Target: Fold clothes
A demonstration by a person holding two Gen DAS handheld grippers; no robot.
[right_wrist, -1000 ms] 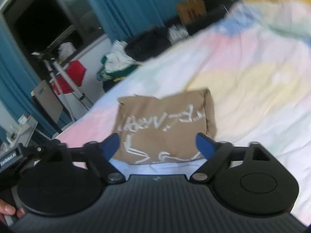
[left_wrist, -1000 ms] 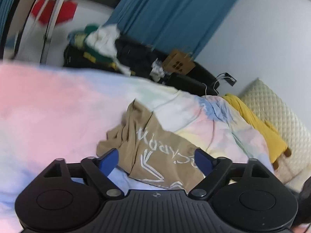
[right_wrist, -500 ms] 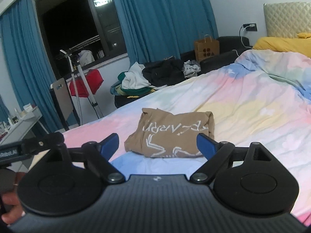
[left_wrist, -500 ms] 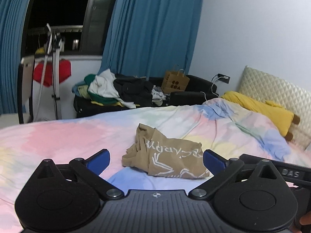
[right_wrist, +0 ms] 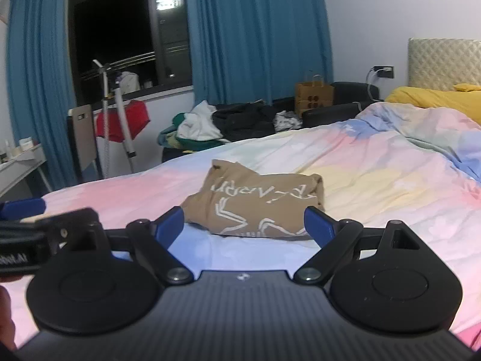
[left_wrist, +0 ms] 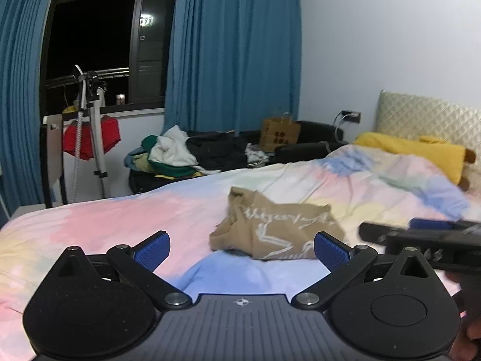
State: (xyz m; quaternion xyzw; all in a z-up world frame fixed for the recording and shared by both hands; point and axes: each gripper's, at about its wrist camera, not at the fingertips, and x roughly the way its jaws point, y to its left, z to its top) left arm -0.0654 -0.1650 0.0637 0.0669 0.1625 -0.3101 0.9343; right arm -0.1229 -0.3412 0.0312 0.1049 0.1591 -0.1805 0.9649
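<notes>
While tan printed T-shirt [right_wrist: 255, 207] is lying folded on pastel bed [right_wrist: 375, 186], left gripper [left_wrist: 242, 248] and right gripper [right_wrist: 244, 224] are hovering near it, fingers released, empty; fold seeming finished, next garment needing fetching

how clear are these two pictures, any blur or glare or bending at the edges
Left wrist view: the tan shirt and the right gripper at the edge are motion-blurred; curtains bow from fisheye. Right wrist view: sharper, the shirt's white print shows; a lamp glares in the dark window.
</notes>
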